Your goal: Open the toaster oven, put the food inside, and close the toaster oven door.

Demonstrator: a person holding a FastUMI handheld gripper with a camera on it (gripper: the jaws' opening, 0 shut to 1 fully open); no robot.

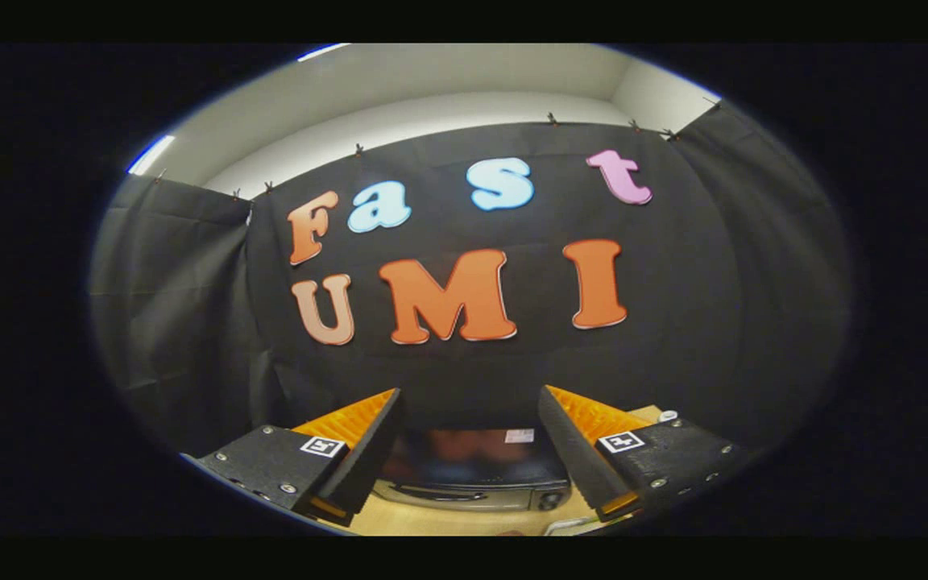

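Wooden tabletop [432, 519] carries the toaster oven [472, 475], which sits low between and beyond the 2 fingers, its door apparently closed and the handle [440, 493] running across the front. The gripper [470, 451] is held high and well back, jaws spread wide with nothing between them, probably so it can come down squarely on that handle. Nothing stands between fingers and door. A small white object [668, 416] sits beyond the right finger, too small to identify. No food can be made out.
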